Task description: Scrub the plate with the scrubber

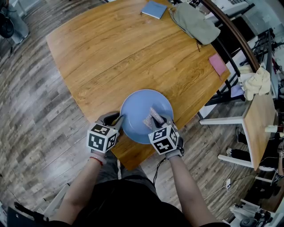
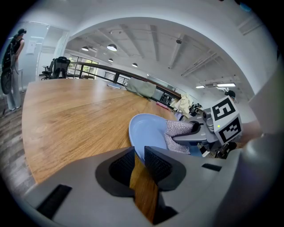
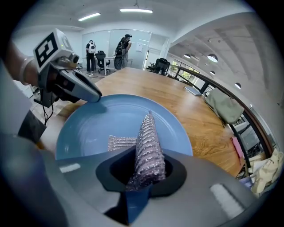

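A light blue plate (image 1: pixel 137 108) lies near the front corner of the wooden table (image 1: pixel 111 53). My left gripper (image 1: pixel 120 119) is shut on the plate's left rim; in the left gripper view the plate (image 2: pixel 148 128) runs into the narrow gap of that gripper (image 2: pixel 139 162). My right gripper (image 1: pixel 160 120) is shut on a silvery mesh scrubber (image 1: pixel 152 117), which rests on the right half of the plate. In the right gripper view the scrubber (image 3: pixel 148 142) stands up from the right gripper (image 3: pixel 144 173) over the plate (image 3: pixel 97 128), and the left gripper (image 3: pixel 95 95) touches the far rim.
At the table's far end lie a blue notebook (image 1: pixel 154 9) and a grey-green bag (image 1: pixel 195 21); a pink pad (image 1: pixel 217 64) sits at the right edge. A side table with a crumpled cloth (image 1: pixel 256 83) stands to the right. People (image 3: pixel 91 55) stand far off.
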A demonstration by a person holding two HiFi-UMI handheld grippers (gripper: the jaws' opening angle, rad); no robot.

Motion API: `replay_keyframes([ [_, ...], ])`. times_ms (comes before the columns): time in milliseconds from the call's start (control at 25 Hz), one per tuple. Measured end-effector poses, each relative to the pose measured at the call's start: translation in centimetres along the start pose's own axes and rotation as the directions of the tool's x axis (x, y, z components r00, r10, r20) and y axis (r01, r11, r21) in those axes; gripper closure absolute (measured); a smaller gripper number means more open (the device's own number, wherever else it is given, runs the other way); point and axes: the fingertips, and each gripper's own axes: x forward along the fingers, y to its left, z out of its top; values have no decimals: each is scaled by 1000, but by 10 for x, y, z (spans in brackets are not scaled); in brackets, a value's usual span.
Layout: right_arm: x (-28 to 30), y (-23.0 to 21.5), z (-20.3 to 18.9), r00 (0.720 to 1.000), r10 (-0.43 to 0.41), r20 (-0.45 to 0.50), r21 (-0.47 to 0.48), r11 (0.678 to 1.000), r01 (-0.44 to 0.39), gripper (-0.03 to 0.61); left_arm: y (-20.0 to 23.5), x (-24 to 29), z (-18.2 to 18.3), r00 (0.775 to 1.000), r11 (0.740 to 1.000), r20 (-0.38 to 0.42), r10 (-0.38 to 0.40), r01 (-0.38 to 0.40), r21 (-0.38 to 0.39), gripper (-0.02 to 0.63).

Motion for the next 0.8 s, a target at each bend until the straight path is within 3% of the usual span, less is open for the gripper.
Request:
replay_keyframes([
  [400,6,43,24,995,102,23,-80,992,-99,514,-1,0,1,1000,1000,-3,-2,2,-1,549],
  [800,25,54,55,987,146,64,-110,984,-139,512,-1,0,0,1000,1000,-3,-7,7,-2,549],
])
